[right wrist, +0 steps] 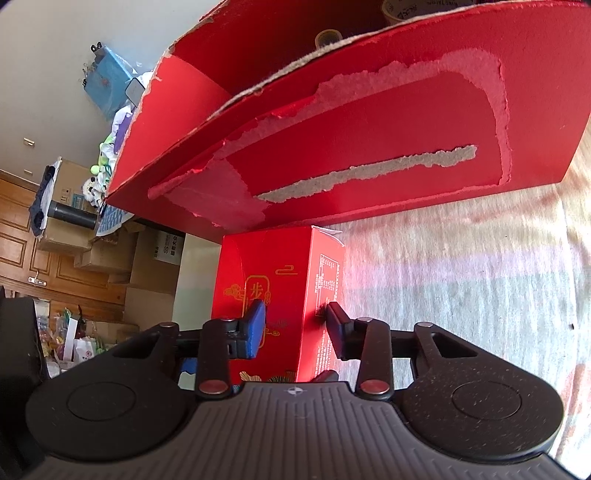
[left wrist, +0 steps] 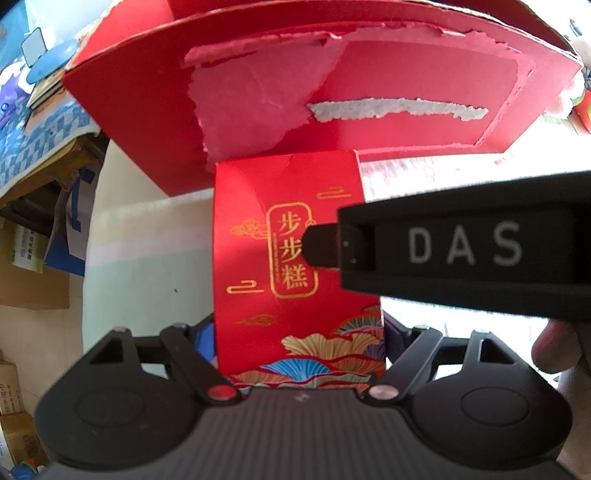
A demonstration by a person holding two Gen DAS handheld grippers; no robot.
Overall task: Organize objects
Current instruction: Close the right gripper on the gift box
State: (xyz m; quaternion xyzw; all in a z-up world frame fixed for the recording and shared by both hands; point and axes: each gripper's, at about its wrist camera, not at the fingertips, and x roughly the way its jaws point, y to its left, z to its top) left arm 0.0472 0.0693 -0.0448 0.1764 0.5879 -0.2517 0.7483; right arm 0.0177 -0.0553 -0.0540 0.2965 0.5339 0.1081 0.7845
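Observation:
A small red gift box [left wrist: 295,258] with gold characters fills the gap of my left gripper [left wrist: 299,332], whose jaws hug its two narrow sides and are shut on it; the pads are mostly hidden. From the right, a black fingertip [left wrist: 319,245] of my right gripper presses the box's front face. In the right wrist view the same small box [right wrist: 284,280] sits between the blue pads [right wrist: 255,328] of my right gripper [right wrist: 295,321], shut across its thickness. Just beyond stands a large red open box [left wrist: 369,74] [right wrist: 369,129] with torn facing paper.
Pale cloth covers the table [right wrist: 461,277] to the right of the boxes. Tape rolls [right wrist: 406,9] lie inside the large box. Cardboard cartons [right wrist: 147,266] and a cluttered surface with blue patterned cloth [left wrist: 37,140] are off to the left. A person's thumb [left wrist: 554,350] shows lower right.

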